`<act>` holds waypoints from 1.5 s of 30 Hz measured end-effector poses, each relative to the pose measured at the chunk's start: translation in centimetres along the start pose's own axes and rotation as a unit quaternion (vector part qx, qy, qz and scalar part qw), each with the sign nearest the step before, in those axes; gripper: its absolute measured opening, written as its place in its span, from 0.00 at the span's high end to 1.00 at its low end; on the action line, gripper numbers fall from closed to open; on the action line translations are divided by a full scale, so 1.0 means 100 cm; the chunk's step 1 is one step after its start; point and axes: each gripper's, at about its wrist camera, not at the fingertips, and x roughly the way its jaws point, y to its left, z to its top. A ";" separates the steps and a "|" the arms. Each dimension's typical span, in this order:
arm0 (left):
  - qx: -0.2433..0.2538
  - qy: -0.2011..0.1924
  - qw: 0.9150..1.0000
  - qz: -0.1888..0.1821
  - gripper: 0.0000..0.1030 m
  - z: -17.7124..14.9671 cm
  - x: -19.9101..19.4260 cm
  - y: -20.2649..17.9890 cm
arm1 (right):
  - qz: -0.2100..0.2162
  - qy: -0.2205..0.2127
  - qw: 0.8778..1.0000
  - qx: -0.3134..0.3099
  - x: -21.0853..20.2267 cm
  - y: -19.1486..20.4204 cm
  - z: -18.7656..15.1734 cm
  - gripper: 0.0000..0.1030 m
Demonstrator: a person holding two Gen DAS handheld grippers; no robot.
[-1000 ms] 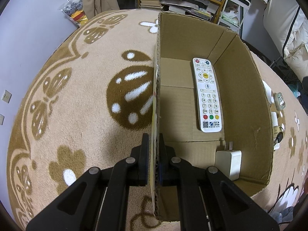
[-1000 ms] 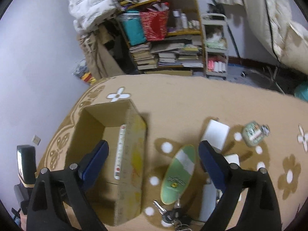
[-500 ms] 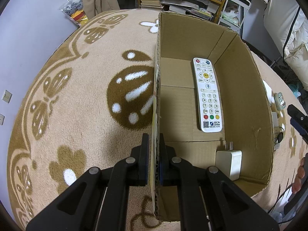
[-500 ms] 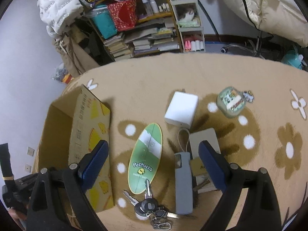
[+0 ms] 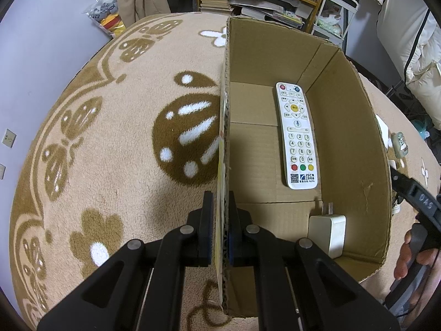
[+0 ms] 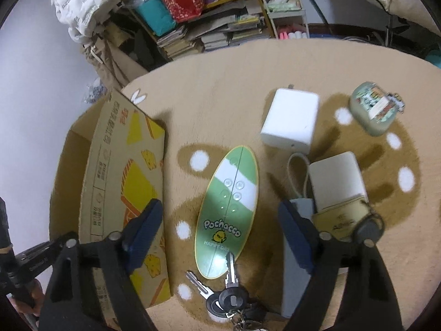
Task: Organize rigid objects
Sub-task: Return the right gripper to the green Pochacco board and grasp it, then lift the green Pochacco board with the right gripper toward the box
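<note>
- Left gripper, lower centre of the left wrist view: black jaws pressed tight on the left wall of the cardboard box, one blue pad on each face of the wall.
- The box is open-topped, of plain brown corrugated board inside; in the right wrist view its outer face carries yellow and orange print and stands at the left of the frame.
- On the box floor lie a long white remote control, buttons up, and a small white plug adapter in the near right corner, its prongs pointing up the frame.
- Right gripper, lower centre of its own view: jaws wide apart and just been closing a little; nothing is pinched. A green and white oval tag, flat and glossy, lies between them on the rug.
- The tag's lower end touches a bunch of keys with black heads.
- Beside the right jaw lies a grey slab-shaped case, partly hidden by that jaw; above it a white block with a cord loop, and a tan card just beside it.
- Upper right of the frame: a white square charger and a rounded pale-green case.
- All rest on a plush beige rug with brown ladybird and flower shapes.
</note>
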 end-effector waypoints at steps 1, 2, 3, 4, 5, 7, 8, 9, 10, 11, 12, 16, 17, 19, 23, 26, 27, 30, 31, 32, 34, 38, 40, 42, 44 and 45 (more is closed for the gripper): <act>0.000 0.000 1.000 0.000 0.93 0.000 0.000 0.000 | -0.002 0.003 1.000 -0.003 0.003 0.001 -0.001 0.14; 0.000 0.000 1.000 0.000 0.93 0.000 0.000 0.000 | -0.010 0.009 1.000 -0.009 0.007 0.004 -0.002 0.15; 0.001 0.001 1.000 0.000 0.93 0.000 0.000 0.000 | -0.020 0.016 1.000 -0.015 0.010 0.005 -0.005 0.15; 0.003 0.001 1.000 0.001 0.93 0.000 0.000 0.000 | -0.026 0.020 0.999 -0.018 0.013 0.006 -0.006 0.15; 0.005 0.001 1.000 0.002 0.93 0.000 0.000 -0.001 | -0.033 0.027 0.999 -0.024 0.015 0.008 -0.007 0.15; 0.008 0.002 1.000 0.005 0.93 0.000 0.000 -0.002 | -0.039 0.033 0.998 -0.029 0.019 0.010 -0.009 0.15; 0.010 0.002 1.000 0.007 0.93 0.000 0.001 -0.003 | -0.041 0.039 0.998 -0.025 0.023 0.010 -0.010 0.15; 0.010 0.002 1.000 0.008 0.94 0.000 0.001 -0.003 | -0.043 0.044 0.998 -0.017 0.027 0.009 -0.011 0.15; 0.010 0.002 1.000 0.006 0.94 0.000 0.000 -0.003 | -0.045 0.049 0.998 -0.004 0.030 0.006 -0.011 0.17; 0.009 0.002 1.000 0.006 0.94 0.000 0.000 -0.003 | -0.049 0.052 0.997 0.012 0.034 0.003 -0.012 0.21; 0.008 0.003 1.000 0.005 0.94 0.000 0.000 -0.002 | -0.052 0.047 0.997 0.020 0.036 0.001 -0.013 0.22; 0.006 0.004 1.000 0.004 0.93 0.001 0.000 -0.002 | -0.078 0.040 0.996 0.000 0.039 0.008 -0.017 0.22; 0.006 0.004 1.000 0.004 0.93 0.001 0.000 -0.002 | -0.087 0.038 0.995 -0.012 0.040 0.011 -0.019 0.22; 0.007 0.004 1.000 0.005 0.93 0.000 0.000 -0.003 | -0.108 0.035 0.993 -0.033 0.043 0.016 -0.022 0.24; 0.003 0.005 1.000 0.003 0.92 0.001 0.000 -0.002 | -0.137 0.022 0.989 -0.044 0.040 0.019 -0.023 0.41; 0.001 0.005 1.000 0.002 0.92 0.001 0.000 -0.001 | -0.135 0.022 0.989 -0.053 0.036 0.021 -0.022 0.42; 0.002 0.005 1.000 0.002 0.92 0.001 0.000 -0.001 | -0.134 0.019 0.989 -0.056 0.033 0.021 -0.023 0.42; 0.002 0.005 1.000 0.002 0.92 0.000 0.000 -0.001 | -0.121 0.011 0.991 -0.050 0.023 0.019 -0.026 0.42; 0.002 0.004 1.000 0.002 0.92 0.000 0.000 -0.001 | -0.116 0.007 0.992 -0.045 0.020 0.018 -0.026 0.42; 0.002 0.004 1.000 0.002 0.92 0.000 0.000 -0.001 | -0.110 0.002 0.993 -0.042 0.018 0.019 -0.025 0.42; 0.001 0.004 1.000 0.002 0.92 0.001 0.000 -0.001 | -0.103 -0.006 0.994 -0.038 0.014 0.021 -0.022 0.42; 0.002 0.004 1.000 0.002 0.92 0.001 0.000 -0.001 | -0.089 -0.024 0.995 -0.033 -0.004 0.030 -0.018 0.42; 0.001 0.004 1.000 0.002 0.92 0.001 0.000 -0.001 | -0.084 -0.029 0.996 -0.031 -0.010 0.034 -0.016 0.42; 0.002 0.004 1.000 0.002 0.92 0.000 0.000 -0.001 | -0.075 -0.040 0.996 -0.034 -0.019 0.041 -0.013 0.42; 0.002 0.004 1.000 0.002 0.92 0.000 0.000 -0.001 | -0.067 -0.052 0.996 -0.039 -0.028 0.047 -0.011 0.42; 0.002 0.004 1.000 0.002 0.92 0.000 0.000 -0.001 | -0.062 -0.058 0.996 -0.041 -0.033 0.050 -0.010 0.42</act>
